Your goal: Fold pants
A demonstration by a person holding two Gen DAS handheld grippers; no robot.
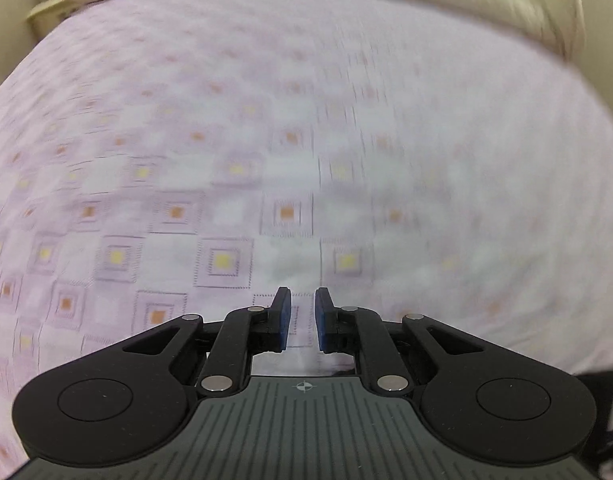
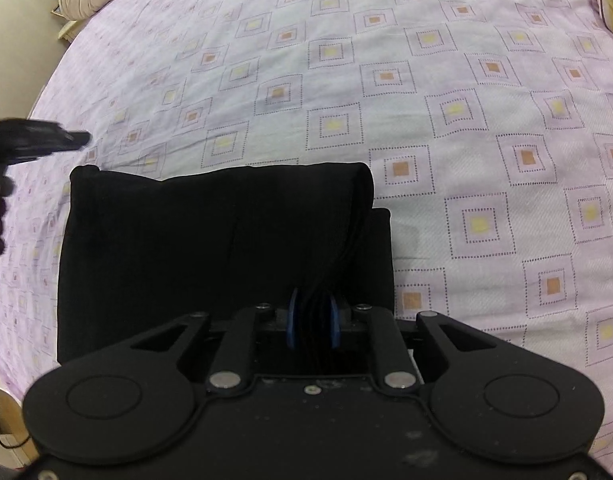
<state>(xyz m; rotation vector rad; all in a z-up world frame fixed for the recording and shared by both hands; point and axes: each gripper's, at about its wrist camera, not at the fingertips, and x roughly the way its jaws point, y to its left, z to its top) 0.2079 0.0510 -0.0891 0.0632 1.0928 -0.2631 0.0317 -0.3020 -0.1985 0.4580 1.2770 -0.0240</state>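
Lilac square-patterned bedsheet carries black folded fabric pants, bundled thick. Right claw pinches their near edge; left claw hovers narrowly parted, empty.

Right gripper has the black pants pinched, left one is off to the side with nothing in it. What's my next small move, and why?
Probably open the right gripper and back it off. The black pants already lie as a compact stacked rectangle on the bedsheet, with that gripper clamped on the near edge; the left gripper is open, holding nothing, so no fold appears pending.
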